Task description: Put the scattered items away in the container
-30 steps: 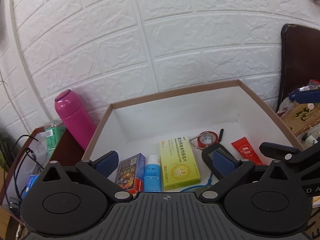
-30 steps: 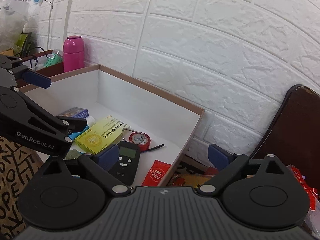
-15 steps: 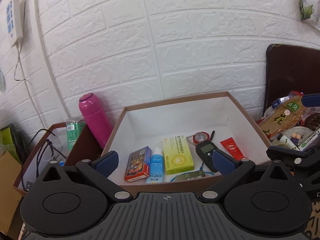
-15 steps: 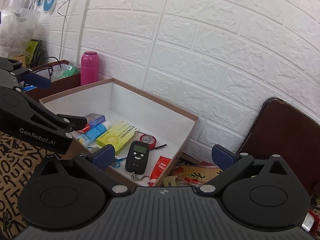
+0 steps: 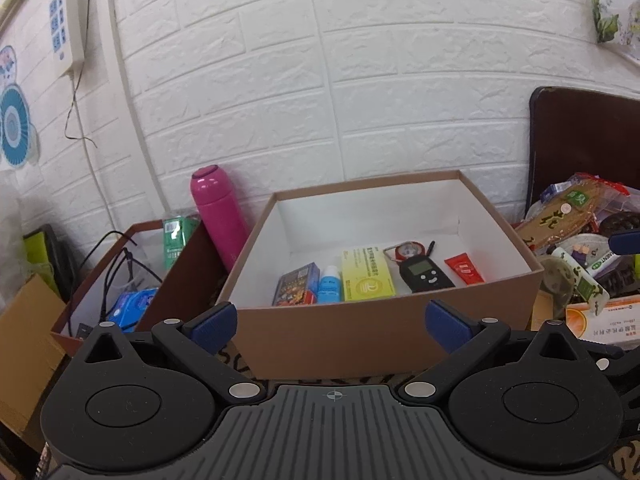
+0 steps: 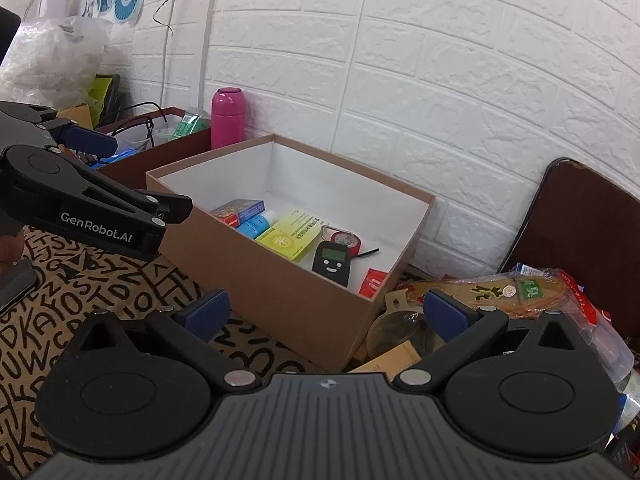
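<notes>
Left tool [image 5: 332, 324]: level, facing the near wall of the brown box [image 5: 384, 336], jaws spread wide, nothing held. Right tool [image 6: 326, 314]: level, aimed at the box's near right corner, jaws equally wide, empty.

Inside the box: yellow carton [image 5: 366, 276], blue bottle [image 5: 330, 290], dark patterned pack [image 5: 295, 290], black scale [image 5: 424, 274], red sachet [image 5: 464, 268].

Snack packets [image 6: 496, 292] lie piled right of the box. Tabletop cloth [image 6: 80, 304] shows black letter print. Pink flask [image 5: 220, 216] stands left by the white brick wall [image 5: 400, 80].
</notes>
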